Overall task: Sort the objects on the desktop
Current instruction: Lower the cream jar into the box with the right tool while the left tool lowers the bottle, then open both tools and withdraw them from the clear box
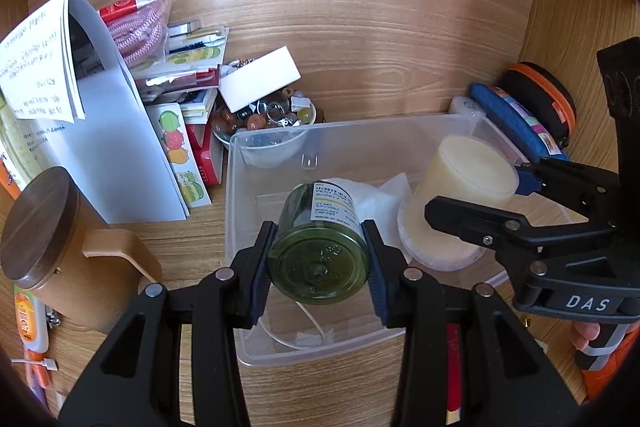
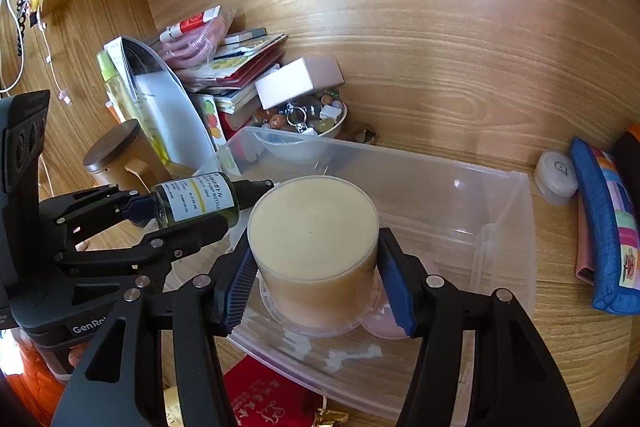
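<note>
Green glass bottle (image 1: pixel 318 247), pinched across its round body by left gripper (image 1: pixel 320 267) over clear bin (image 1: pixel 236 187): smooth, rigid, likely slippery and breakable. Cream tub (image 2: pixel 314 247), squeezed at mid-wall by right gripper (image 2: pixel 320 283) over same bin: light, stiff, probably slick.

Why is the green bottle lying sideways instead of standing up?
It is tipped sideways: the left gripper holds the green bottle by its sides, base toward the camera.
</note>
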The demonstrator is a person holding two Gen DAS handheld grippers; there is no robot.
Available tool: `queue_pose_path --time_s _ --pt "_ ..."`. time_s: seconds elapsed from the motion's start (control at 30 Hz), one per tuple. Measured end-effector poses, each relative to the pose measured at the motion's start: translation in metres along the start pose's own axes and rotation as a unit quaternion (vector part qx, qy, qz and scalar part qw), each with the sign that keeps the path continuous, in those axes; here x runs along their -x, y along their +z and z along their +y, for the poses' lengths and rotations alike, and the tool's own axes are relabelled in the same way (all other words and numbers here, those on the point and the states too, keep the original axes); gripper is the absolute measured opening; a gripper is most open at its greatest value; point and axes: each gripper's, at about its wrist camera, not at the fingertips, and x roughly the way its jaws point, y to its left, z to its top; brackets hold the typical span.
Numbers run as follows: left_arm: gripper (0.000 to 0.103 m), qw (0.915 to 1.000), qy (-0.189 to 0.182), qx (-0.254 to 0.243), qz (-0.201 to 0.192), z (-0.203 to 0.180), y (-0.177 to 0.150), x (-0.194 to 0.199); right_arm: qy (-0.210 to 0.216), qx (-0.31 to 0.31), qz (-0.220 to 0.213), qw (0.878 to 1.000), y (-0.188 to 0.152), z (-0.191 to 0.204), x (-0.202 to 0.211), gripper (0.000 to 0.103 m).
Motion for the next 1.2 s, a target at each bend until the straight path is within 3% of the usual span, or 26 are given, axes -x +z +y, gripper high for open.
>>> queue_pose_path --time_s 0.73,0.93,1.2 --pt "0.043 0.9999 0.002 -0.005 0.016 -0.001 -0.007 -0.008 0.012 0.023 0.037 0.999 -0.014 0.010 -0.016 0.054" --pt "0.049 0.9997 0.008 -0.019 0.016 -0.005 -0.008 -0.008 0.005 0.032 0.004 0.999 -0.011 0.010 -0.001 0.055" --pt "0.051 0.9997 0.006 -0.017 0.014 -0.005 -0.008 -0.007 0.008 0.025 0.006 1.000 -0.011 0.008 -0.001 0.055"
